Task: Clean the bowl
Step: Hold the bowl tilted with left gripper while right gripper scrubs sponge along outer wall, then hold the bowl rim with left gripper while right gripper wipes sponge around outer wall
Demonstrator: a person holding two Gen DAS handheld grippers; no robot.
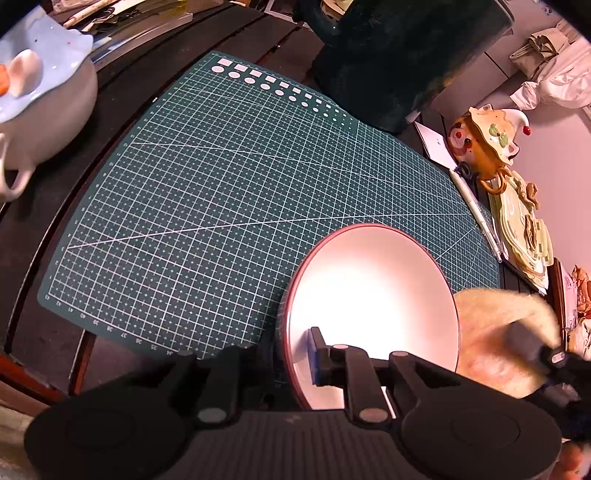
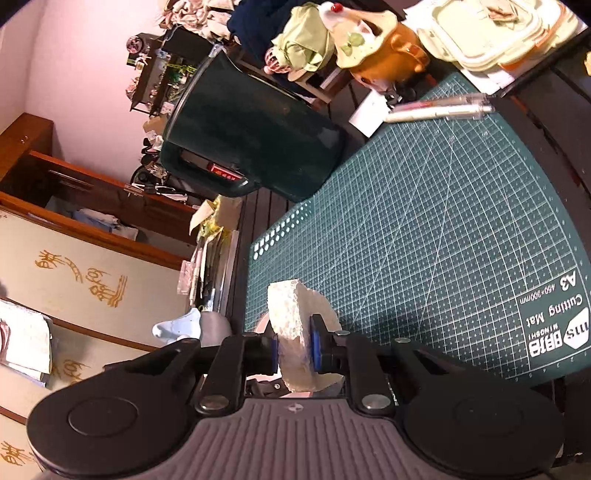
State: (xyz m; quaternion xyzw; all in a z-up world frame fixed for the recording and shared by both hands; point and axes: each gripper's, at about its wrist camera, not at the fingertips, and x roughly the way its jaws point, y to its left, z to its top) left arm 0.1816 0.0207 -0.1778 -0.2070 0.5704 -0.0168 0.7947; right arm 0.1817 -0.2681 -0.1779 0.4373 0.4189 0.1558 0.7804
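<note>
Bowl, white inside with a red rim, tipped up on edge over the near right corner of the green cutting mat. Held that way by the left gripper, jaws nearly closed and pinching the rim at the bowl's near left side, one pad inside the wall, the other outside. Tilted so, probably, to turn the inner face toward the wiping hand.

Right gripper clamped tight on a pale sponge, pads pressing both flat sides, most of the sponge sticking out ahead. Seen from the left wrist as a blurred pale mass just beside the bowl's right rim; touching or not, impossible to tell.

Around: dark green kettle at the far side of the mat, white lidded pot far left, pens along the mat's right edge, an orange teapot and stacked lidded containers beyond. Nothing between sponge and bowl; open mat to the left.
</note>
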